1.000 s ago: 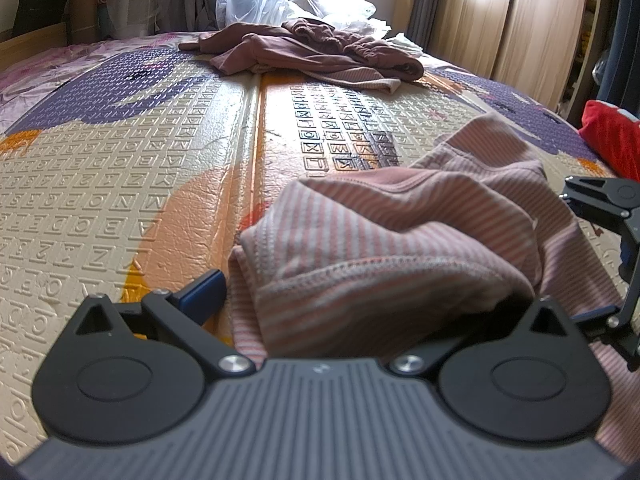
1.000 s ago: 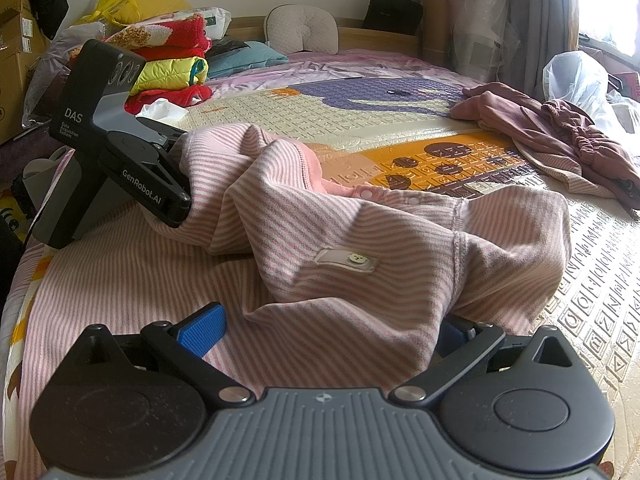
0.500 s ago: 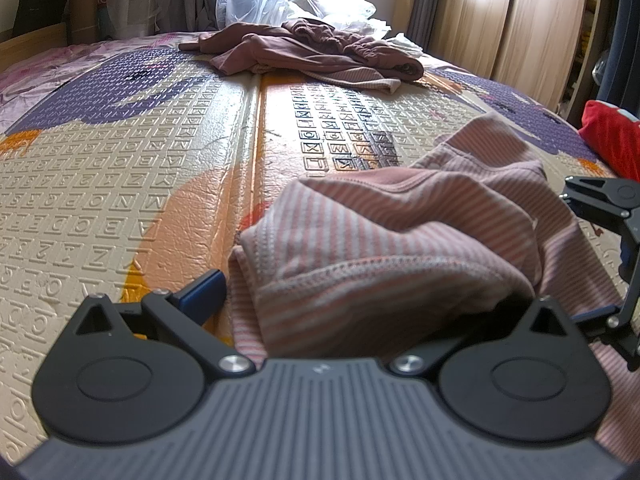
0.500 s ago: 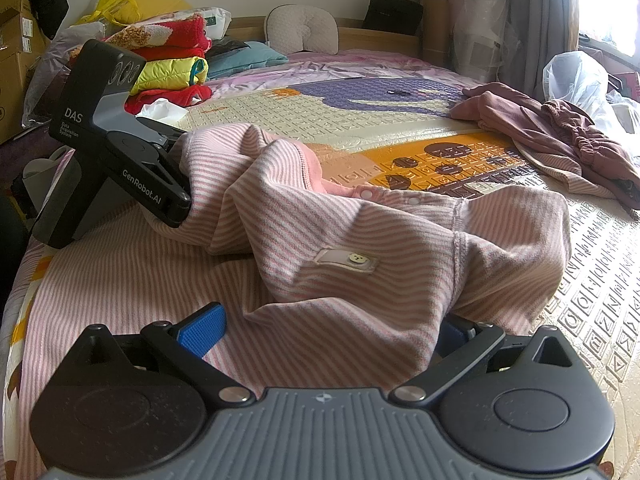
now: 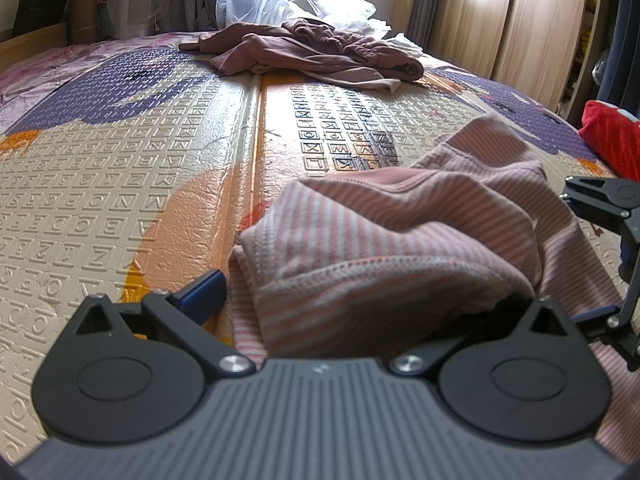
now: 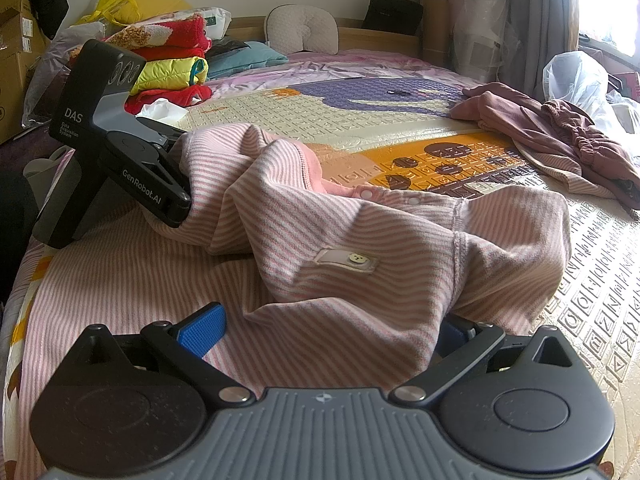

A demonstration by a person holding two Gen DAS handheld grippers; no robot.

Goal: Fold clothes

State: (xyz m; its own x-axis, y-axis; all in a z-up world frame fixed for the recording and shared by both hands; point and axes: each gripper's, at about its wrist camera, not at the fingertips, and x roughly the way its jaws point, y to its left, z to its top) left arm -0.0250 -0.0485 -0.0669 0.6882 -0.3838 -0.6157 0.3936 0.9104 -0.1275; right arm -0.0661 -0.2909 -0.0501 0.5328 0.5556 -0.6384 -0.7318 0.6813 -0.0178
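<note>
Pink-striped garment [image 6: 360,240] is bunched on the letter-embossed play mat [image 5: 120,168] covering the bed; its near edge is draped over both grippers; left gripper [image 5: 344,300] is seen with one blue pad [image 5: 202,294] exposed and the other buried under fabric, so whether cloth is pinched cannot be told; right gripper [image 6: 320,332] likewise, jaws spread, fabric lying between, grip unclear; a mauve garment heap [image 5: 312,54] is left farther up the mat; white plastic bags [image 5: 256,0] behind it; folded red and yellow clothes [image 6: 168,68] stacked beside the mat.
</note>
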